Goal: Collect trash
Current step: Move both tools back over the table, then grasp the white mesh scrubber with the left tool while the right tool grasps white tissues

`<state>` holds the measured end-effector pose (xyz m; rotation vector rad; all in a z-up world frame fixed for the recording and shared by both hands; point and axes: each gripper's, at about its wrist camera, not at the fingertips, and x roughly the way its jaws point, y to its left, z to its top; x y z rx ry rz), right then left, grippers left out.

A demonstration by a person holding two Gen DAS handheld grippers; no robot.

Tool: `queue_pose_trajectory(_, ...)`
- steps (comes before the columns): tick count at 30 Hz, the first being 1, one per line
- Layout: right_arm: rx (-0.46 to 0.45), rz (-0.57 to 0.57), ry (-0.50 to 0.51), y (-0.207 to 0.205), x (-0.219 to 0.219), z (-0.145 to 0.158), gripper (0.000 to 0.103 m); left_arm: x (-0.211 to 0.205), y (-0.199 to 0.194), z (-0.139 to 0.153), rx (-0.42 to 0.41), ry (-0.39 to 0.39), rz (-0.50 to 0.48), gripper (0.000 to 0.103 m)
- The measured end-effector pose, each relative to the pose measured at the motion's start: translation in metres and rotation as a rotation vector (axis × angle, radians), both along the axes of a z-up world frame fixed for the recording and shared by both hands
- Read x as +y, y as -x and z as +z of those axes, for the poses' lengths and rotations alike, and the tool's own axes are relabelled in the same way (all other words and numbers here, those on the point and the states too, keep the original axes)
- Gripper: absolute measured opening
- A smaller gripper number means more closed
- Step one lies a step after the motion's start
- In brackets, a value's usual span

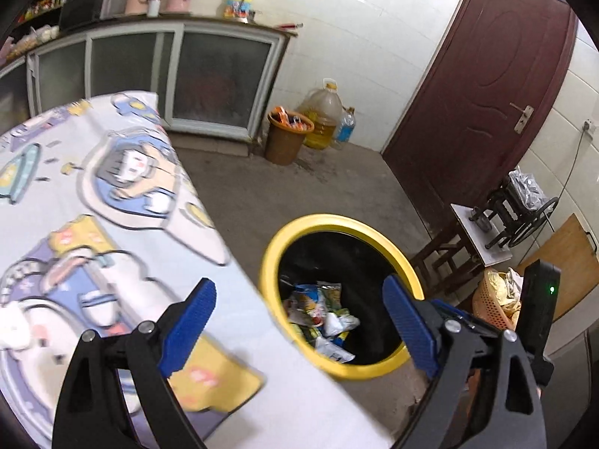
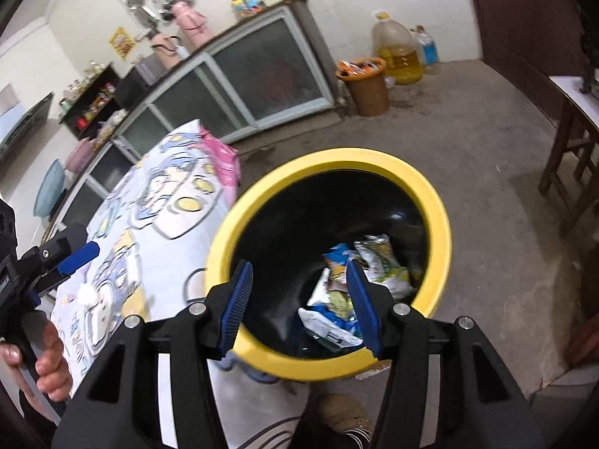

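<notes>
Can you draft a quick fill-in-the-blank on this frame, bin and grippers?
1. The trash bin has a ____ rim.
2. The wrappers lie ____ the bin.
3. The right gripper is open and holds ____.
4. The left gripper is ____.

Missing words: yellow; inside; nothing; open

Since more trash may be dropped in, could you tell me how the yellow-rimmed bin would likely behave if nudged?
The yellow-rimmed bin probably slides or tips easily: it holds only a few wrappers at its bottom, so it likely is light. It stands on rough concrete floor, which may resist sliding.
</notes>
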<state>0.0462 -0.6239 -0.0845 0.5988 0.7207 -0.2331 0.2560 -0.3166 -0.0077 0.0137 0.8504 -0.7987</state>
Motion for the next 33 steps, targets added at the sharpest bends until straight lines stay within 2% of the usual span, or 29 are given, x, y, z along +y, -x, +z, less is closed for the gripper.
queue_pose_trajectory(4, -0.041, 0.059, 0.04, -0.001, 0.026, 0.015, 0.051, 0.051, 0.007, 0.017, -0.1, -0.023, 0.058, 0.089)
queue_pose_trajectory(13, -0.08, 0.157, 0.085, -0.018, 0.078, 0.044, 0.051, 0.173, 0.013, 0.039, -0.202, -0.027, 0.152, 0.089)
queue_pose_trajectory(18, -0.079, 0.238, 0.114, -0.032, 0.114, 0.055, 0.056, 0.247, 0.019, 0.033, -0.203, -0.024, 0.227, 0.093)
queue_pose_trajectory(22, -0.077, 0.371, 0.184, -0.05, 0.159, 0.06, 0.056, 0.296, 0.014, 0.017, -0.185, -0.101, 0.334, 0.093)
queue_pose_trajectory(24, -0.074, 0.466, 0.209, -0.064, 0.187, 0.059, 0.056, 0.312, 0.004, 0.011, -0.164, -0.137, 0.386, 0.093)
queue_pose_trajectory(28, -0.084, 0.606, 0.261, -0.084, 0.237, 0.057, 0.056, 0.336, -0.021, 0.005, -0.117, -0.154, 0.464, 0.093)
queue_pose_trajectory(33, -0.091, 0.759, 0.336, -0.111, 0.293, 0.057, 0.056, 0.339, -0.057, 0.003, -0.099, -0.19, 0.514, 0.095)
